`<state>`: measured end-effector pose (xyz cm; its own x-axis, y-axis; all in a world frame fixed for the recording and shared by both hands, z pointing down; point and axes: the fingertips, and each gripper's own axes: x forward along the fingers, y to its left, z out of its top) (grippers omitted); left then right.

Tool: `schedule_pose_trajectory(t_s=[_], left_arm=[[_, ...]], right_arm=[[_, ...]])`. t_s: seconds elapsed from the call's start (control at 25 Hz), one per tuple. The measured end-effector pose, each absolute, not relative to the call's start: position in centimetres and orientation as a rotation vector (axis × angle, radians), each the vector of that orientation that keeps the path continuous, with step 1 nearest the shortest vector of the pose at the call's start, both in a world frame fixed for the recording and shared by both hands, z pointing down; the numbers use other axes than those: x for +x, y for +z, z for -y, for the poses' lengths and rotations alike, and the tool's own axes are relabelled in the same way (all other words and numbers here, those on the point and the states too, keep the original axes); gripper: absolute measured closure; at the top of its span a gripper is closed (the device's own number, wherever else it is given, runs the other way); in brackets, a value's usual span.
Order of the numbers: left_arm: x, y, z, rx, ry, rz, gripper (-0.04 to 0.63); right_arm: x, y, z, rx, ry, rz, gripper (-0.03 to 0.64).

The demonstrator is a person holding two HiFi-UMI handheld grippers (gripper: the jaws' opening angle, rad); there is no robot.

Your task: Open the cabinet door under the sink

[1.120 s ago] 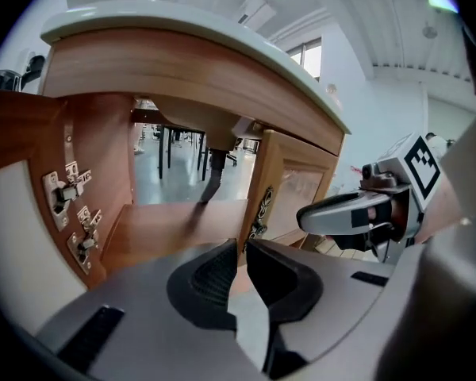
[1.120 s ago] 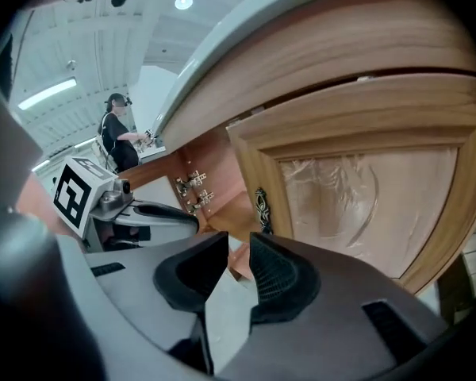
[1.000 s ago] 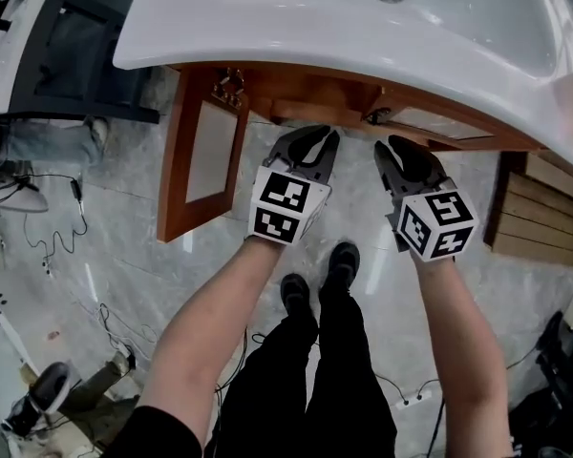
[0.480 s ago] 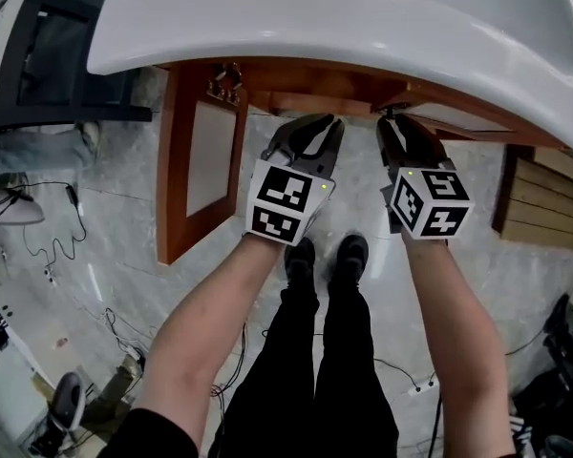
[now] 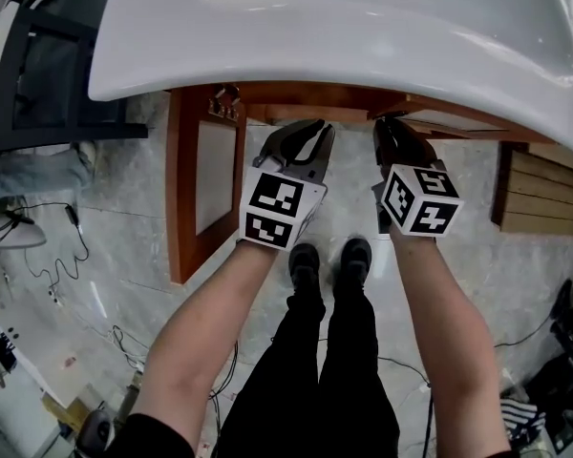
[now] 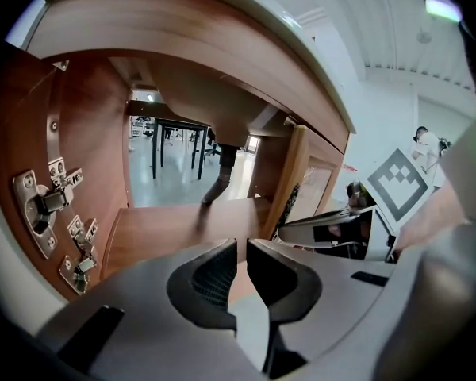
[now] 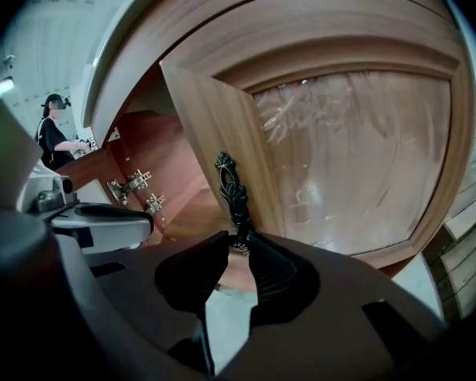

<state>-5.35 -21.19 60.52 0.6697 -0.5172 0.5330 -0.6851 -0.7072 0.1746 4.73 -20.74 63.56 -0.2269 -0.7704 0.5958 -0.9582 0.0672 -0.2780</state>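
As wood door [image 7: 222, 133] gapes, ornate blk handle [image 7: 232, 193]

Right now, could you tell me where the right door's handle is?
In the right gripper view the handle runs down the door's left edge, its lower end between the right gripper's jaws, which have just been closing.

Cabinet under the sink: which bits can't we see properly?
- Head view: the sink hides the cabinet inside and the right door front.
- Right gripper view: the right gripper has just been closing its jaws round the door handle; they hide its lower end, so a grip is unsure.
- Left gripper view: the left gripper cuts off the cabinet floor.
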Motion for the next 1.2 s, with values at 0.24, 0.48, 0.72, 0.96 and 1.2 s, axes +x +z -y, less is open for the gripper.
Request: schedule_pose_trajectory(t_s=[0.24,0.48,0.72,0.96,1.2], left_arm=[[-4.4,59.0,21.4,2.583,0.618,0.871,0.543],[-2.3,57.2,20.2,2.711,0.617,0.694,0.517],[0.2,55.8,18.2,2.827,0.618,0.479,0.480],[3.3,55.2,16.2,2.899,0.653,0.331,0.466],[4.4,54.8,16.0,2.920,0.638,0.285,0.489]], right_arm=[[4.5,63.2,19.8,1.688,0.877,2.076,0.522],[4.5,62.9,17.9,1.646,0.832,2.100,0.523],[4.3,63.1,15.6,1.584,0.788,2.147,0.523],[4.4,63.2,14.5,1.557,0.788,2.171,0.523],[4.5,63.1,14.4,1.561,0.799,2.180,0.522]])
